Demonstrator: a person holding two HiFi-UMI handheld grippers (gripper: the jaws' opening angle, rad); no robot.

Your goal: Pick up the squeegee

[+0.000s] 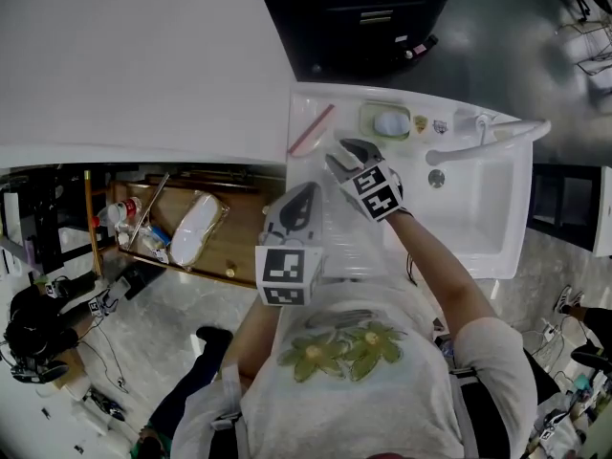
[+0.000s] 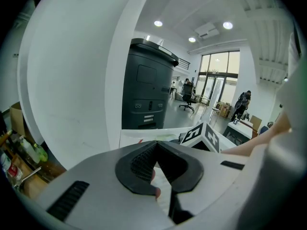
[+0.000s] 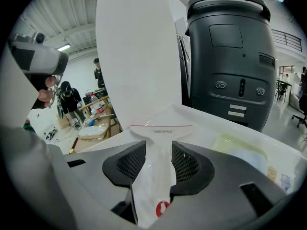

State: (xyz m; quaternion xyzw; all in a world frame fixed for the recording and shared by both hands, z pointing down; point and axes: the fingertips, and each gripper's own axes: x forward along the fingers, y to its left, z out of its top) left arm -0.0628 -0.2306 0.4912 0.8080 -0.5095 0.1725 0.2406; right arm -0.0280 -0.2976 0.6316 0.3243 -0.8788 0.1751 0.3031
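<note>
The right gripper [image 3: 154,152] is gripping the squeegee [image 3: 160,131] by its white handle. The jaws are closed against both sides of the handle, and the red-edged blade is lying crosswise just past their tips at the centre of the right gripper view. In the head view the blade is showing at upper centre, over the white tabletop [image 1: 316,103] just left of the sink [image 1: 478,208]. Whether the blade is touching that surface cannot be told. The left gripper [image 2: 156,150] is hanging lower in the head view, near the person's chest and below and left of the right one. Its jaws are closed with the tips meeting, and they are holding nothing.
</note>
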